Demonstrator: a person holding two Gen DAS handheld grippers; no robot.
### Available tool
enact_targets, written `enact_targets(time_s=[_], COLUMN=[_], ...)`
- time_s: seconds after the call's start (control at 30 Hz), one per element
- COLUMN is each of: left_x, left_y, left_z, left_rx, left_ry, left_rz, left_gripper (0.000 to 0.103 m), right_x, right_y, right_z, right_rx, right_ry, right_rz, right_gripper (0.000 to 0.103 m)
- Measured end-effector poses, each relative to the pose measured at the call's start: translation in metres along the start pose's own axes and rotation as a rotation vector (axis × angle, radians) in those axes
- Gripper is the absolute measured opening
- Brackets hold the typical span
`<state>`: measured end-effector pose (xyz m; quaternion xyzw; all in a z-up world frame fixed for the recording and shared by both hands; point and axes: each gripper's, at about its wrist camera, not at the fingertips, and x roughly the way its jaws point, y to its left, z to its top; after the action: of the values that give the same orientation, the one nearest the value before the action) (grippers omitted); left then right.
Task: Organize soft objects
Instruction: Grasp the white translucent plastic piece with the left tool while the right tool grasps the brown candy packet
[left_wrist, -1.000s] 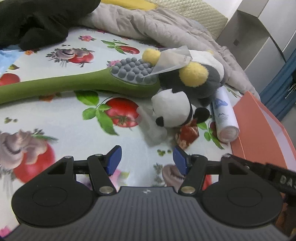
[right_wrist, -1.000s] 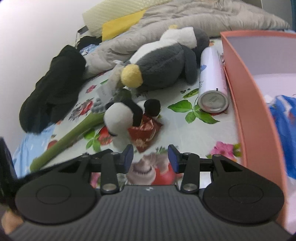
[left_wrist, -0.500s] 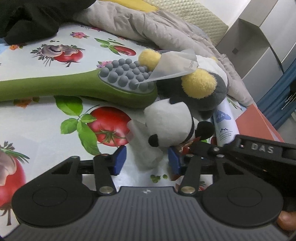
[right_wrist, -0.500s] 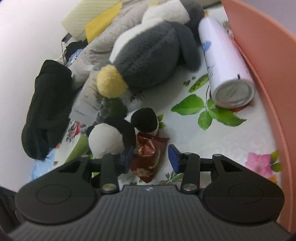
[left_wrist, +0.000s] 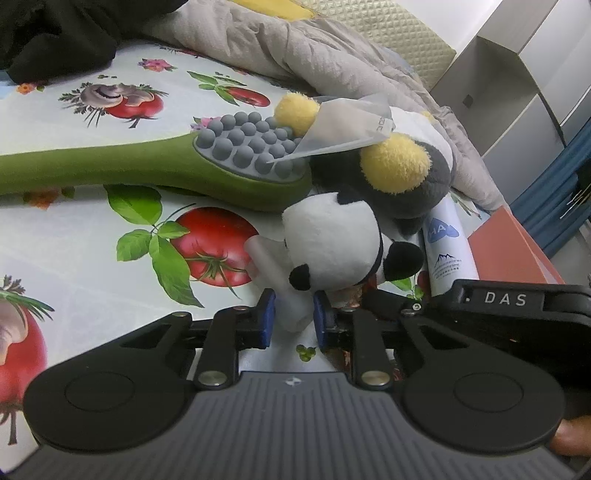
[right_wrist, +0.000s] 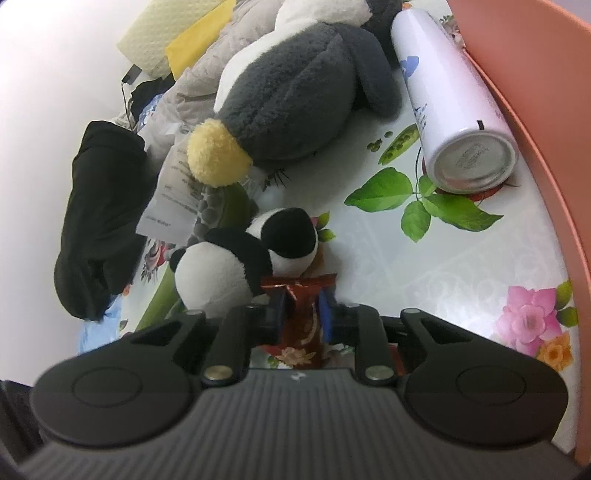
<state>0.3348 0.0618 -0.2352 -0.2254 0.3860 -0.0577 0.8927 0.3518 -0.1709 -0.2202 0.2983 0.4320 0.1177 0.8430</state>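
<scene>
Closing on the panda's (left_wrist: 332, 247) clear tag (left_wrist: 291, 306), the left gripper (left_wrist: 293, 319) and the right gripper (right_wrist: 302, 314), its fingers narrowing round the red pouch (right_wrist: 301, 321) on the desk (left_wrist: 92, 258), should lift together.

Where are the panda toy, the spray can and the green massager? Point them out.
panda toy (left_wrist: 328, 240), left wrist view, on its white body.
spray can (right_wrist: 443, 92), right wrist view, on its white side.
green massager (left_wrist: 110, 166), left wrist view, on its handle.

fluffy plush panda (left_wrist: 328, 242), glossy tablecloth (left_wrist: 92, 236)
</scene>
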Motion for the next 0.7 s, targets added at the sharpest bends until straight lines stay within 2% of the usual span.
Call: enact_targets(time_s=[0.27, 0.7], left_x=[-0.017, -0.062], left_y=[-0.004, -0.018], left_z=[-0.008, -0.028], left_rx=[0.024, 0.085], left_ry=[-0.002, 0.017], left_rz=[0.023, 0.048], left_gripper=[0.025, 0.024], right_x=[-0.022, -0.082], right_y=[0.002, 0.001], right_z=[-0.008, -0.043], right_rx=[-0.030, -0.092], right_ry=[-0.022, -0.071], right_rz=[-0.003, -0.039], right_gripper=[0.020, 0.019])
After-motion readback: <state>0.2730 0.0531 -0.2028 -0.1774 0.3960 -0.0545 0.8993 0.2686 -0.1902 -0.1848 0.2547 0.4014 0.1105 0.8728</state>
